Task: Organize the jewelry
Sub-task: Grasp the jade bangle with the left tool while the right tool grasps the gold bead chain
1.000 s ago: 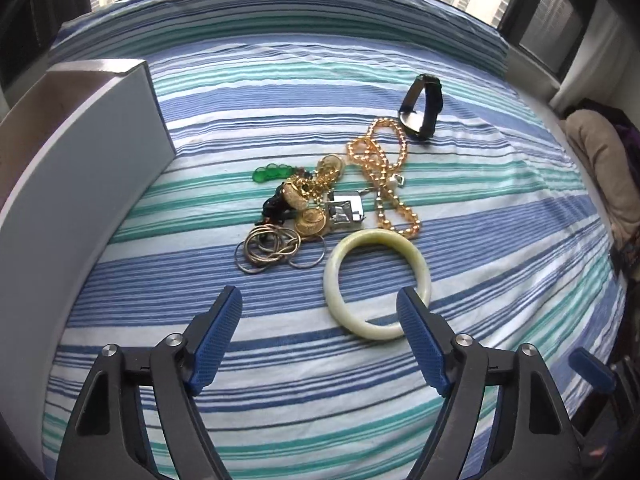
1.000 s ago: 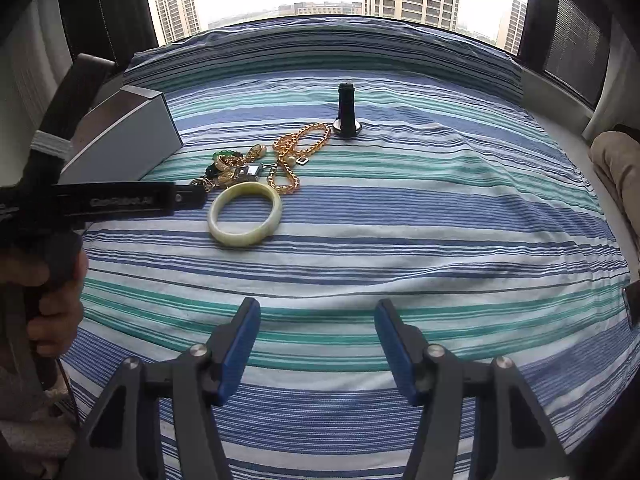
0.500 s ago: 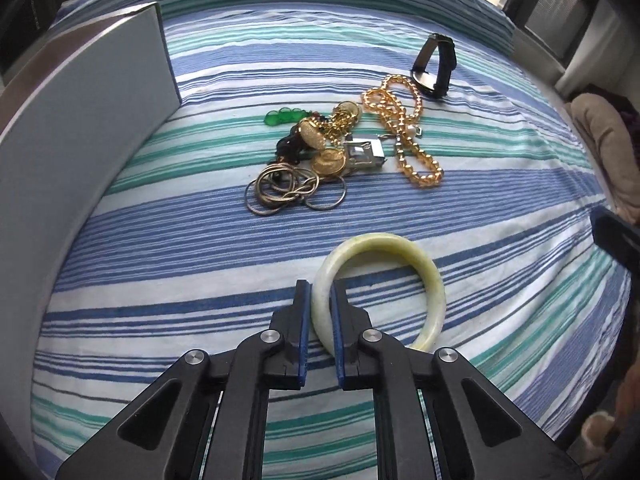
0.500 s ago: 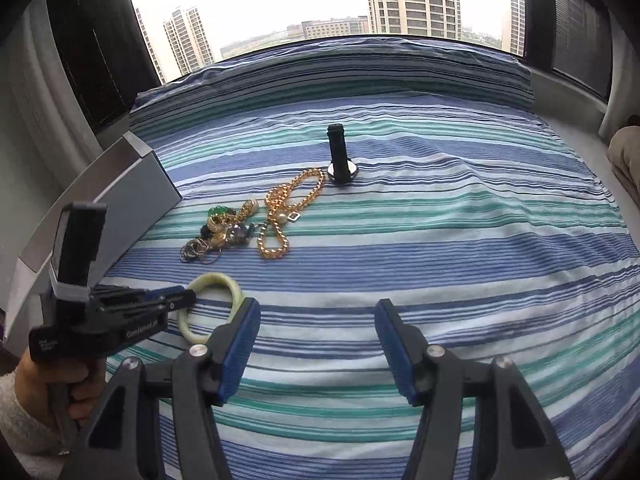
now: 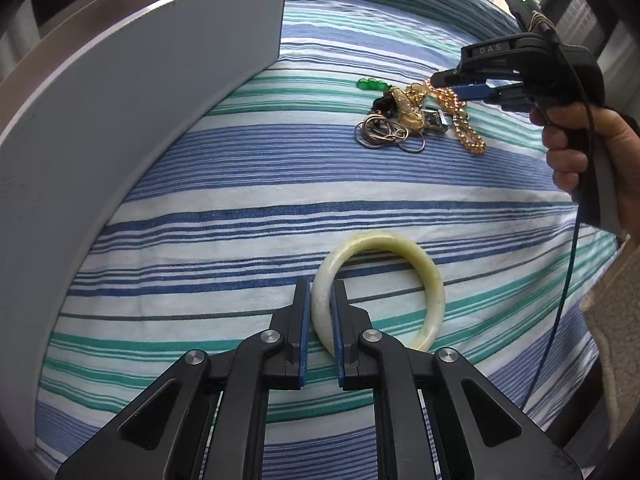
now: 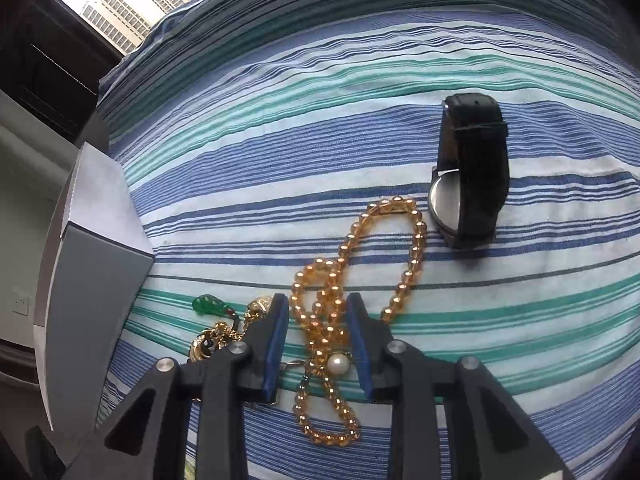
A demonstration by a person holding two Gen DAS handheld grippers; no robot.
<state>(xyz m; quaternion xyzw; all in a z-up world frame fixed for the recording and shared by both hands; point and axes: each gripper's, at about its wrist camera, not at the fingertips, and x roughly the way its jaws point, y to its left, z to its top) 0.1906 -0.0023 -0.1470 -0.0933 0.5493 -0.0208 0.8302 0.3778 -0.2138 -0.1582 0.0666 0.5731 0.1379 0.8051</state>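
Left claw (image 5: 320, 320): blue pads clamped on the near-left arc of the pale jade bangle (image 5: 428, 276). The gripped section sits between the pads; the rest of the ring extends ahead and to the right of the claw over the striped bedsheet (image 5: 248, 184). Whether the far rim touches the sheet or is lifted: cannot tell.

Grey box (image 5: 132, 92): just left of the left claw, fills the left side of that view; only the outer wall shows, interior hidden, top cut off by the frame.

Jewelry pile (image 5: 404, 120): well ahead and right of the left claw. Thin metal rings, gold pieces, a green pendant and a small silver clasp tangled together; single items hard to separate. The right-hand device partly covers its far edge, with a hand (image 5: 576, 148) on the grip.

Right claw (image 6: 318, 344): jaws closing, pads straddling the crossing loops of the amber bead strand (image 6: 416, 240) and a white pearl (image 6: 338, 363). Gaps remain beside both pads, no pressing visible. The strand's nearest loop passes partly under the claw body.

Black-strap watch (image 6: 476, 168): ahead and right of the right claw, on its side, apart from the strand. Dial face not visible.

Green pendant (image 6: 208, 305) and gold pieces sit just left of the right claw, partly hidden behind its left finger.
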